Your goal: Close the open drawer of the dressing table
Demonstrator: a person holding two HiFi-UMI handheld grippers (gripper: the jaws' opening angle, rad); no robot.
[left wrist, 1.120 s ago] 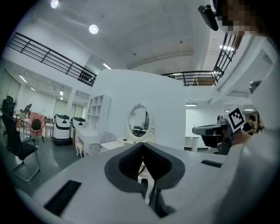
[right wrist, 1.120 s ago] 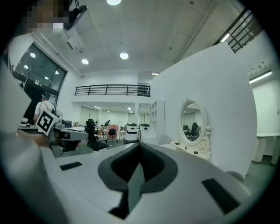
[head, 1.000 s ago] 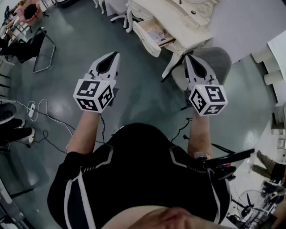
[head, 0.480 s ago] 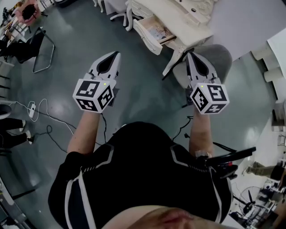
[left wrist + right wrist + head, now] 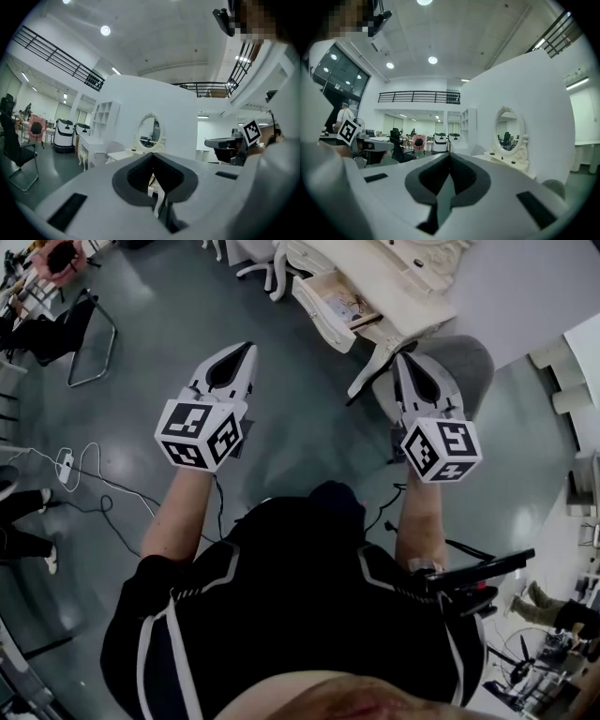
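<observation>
The cream dressing table (image 5: 403, 277) stands at the top of the head view, its drawer (image 5: 330, 298) pulled out toward the left with small items inside. Both grippers hover over the floor, short of the table. My left gripper (image 5: 248, 349) is shut and empty, below and left of the drawer. My right gripper (image 5: 399, 357) is also shut and empty, over a grey stool (image 5: 459, 362). In the left gripper view the shut gripper (image 5: 152, 155) points at the table's oval mirror (image 5: 150, 133). In the right gripper view the mirror (image 5: 508, 131) lies right of the shut gripper (image 5: 450, 154).
A black chair (image 5: 80, 334) stands at the far left, with cables (image 5: 80, 474) on the grey floor below it. White chair legs (image 5: 253, 266) show beside the table. White wheeled units (image 5: 63, 136) and a white shelf (image 5: 101, 122) stand left of the table.
The dressing table and drawer have slid slightly right and down in the head view as I come closer. Both grippers stay shut and level.
</observation>
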